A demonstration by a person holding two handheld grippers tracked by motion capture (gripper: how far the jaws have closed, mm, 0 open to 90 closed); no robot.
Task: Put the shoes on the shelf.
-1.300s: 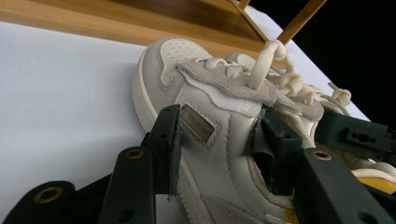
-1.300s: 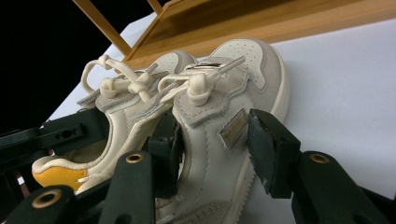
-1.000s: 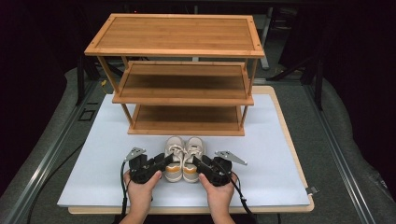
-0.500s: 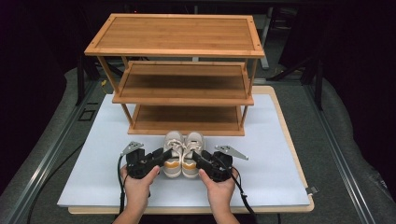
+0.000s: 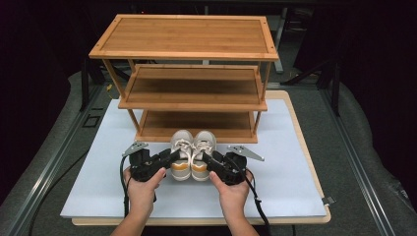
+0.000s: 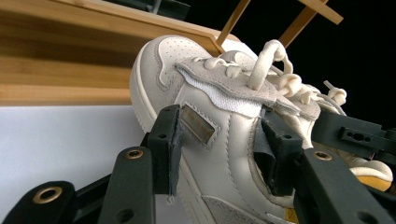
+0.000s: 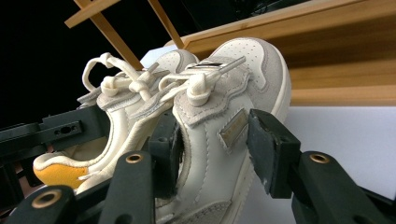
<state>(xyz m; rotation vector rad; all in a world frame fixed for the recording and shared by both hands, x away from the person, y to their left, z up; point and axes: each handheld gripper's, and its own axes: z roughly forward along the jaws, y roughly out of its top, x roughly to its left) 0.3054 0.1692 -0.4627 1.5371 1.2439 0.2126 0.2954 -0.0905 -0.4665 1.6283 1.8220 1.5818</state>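
**Pair of sneakers nears the rack**

Both shoes have travelled forward since a second ago, toes now just short of the wooden shoe rack. On the white mat before it, the left gripper clamps the left sneaker; the right gripper clamps the right sneaker. Uneven pushing could jam toes against the rack's bottom shelf edge.

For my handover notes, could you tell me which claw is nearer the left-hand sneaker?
Left. The left claw grips the left-hand sneaker; the right claw is beyond it, gripping the other sneaker.
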